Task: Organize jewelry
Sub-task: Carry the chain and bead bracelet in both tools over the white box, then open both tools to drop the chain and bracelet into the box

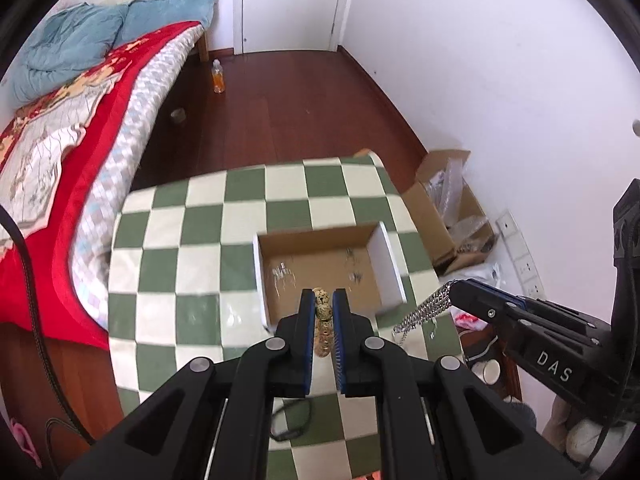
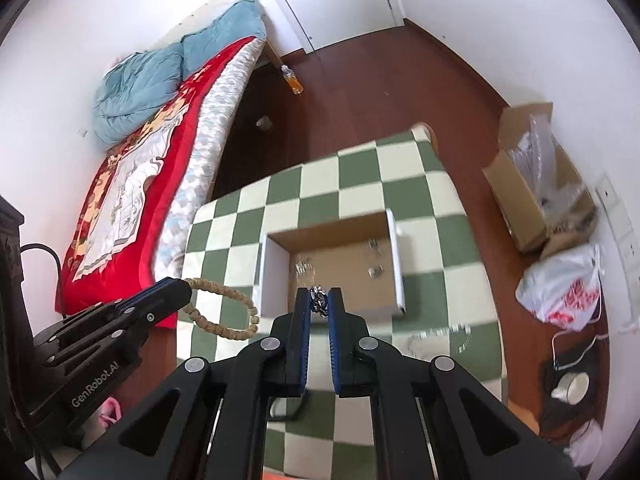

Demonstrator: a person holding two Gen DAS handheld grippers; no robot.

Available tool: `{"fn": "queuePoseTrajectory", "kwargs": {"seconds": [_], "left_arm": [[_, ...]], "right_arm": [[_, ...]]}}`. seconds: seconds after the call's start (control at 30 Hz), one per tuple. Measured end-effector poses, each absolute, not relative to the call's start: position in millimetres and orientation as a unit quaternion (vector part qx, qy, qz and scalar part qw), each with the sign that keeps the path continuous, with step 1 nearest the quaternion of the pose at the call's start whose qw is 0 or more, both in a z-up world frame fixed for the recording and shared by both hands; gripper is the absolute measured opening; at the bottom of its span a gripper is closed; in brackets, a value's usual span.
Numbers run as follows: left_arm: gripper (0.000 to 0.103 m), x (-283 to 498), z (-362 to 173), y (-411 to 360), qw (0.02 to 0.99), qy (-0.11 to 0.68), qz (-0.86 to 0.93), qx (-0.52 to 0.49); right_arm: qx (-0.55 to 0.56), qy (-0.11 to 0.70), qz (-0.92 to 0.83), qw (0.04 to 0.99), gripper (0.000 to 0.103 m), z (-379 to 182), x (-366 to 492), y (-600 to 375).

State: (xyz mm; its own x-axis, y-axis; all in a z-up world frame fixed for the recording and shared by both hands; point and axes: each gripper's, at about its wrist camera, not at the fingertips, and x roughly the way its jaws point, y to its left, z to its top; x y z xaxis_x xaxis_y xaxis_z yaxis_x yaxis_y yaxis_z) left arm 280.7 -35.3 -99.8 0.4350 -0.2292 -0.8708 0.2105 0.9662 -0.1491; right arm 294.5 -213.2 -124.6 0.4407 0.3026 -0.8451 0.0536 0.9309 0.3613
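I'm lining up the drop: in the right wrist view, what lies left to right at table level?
left gripper → bead bracelet → cardboard box → right gripper with silver chain → clear bracelet → white plastic bag

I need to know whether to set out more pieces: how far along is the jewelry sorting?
Partly done. A few small metallic pieces already lie in the open cardboard box. In hand: the left gripper clamps a beaded bracelet, the right gripper a silver chain, both held near the box. Left: one sparkly bracelet on the checkered cloth.
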Motion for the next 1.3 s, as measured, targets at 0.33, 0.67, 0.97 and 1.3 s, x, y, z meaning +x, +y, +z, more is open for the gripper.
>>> {"fn": "queuePoseTrajectory", "kwargs": {"seconds": [0.33, 0.67, 0.97, 1.3], "left_arm": [[0.006, 344.7, -159.5, -27.4, 0.805, 0.58, -0.119, -0.046], [0.011, 368.9, -201.9, -23.6, 0.772, 0.618, -0.109, -0.1], [0.099, 366.5, -180.1, -14.5, 0.827, 0.562, -0.015, -0.017], [0.103, 330.8, -187.6, -7.3, 0.839, 0.542, 0.035, 0.042]], "right_arm": [[0.157, 0.575, 0.071, 0.8, 0.009, -173.2, 356.0, -199.9], [0.183, 0.625, 0.084, 0.755, 0.021, -225.0, 382.7, -197.5], [0.055, 0.631, 0.0, 0.774, 0.097, -223.7, 375.4, -200.9], [0.014, 0.617, -0.022, 0.787, 0.102, -221.1, 345.5, -196.1]]}}
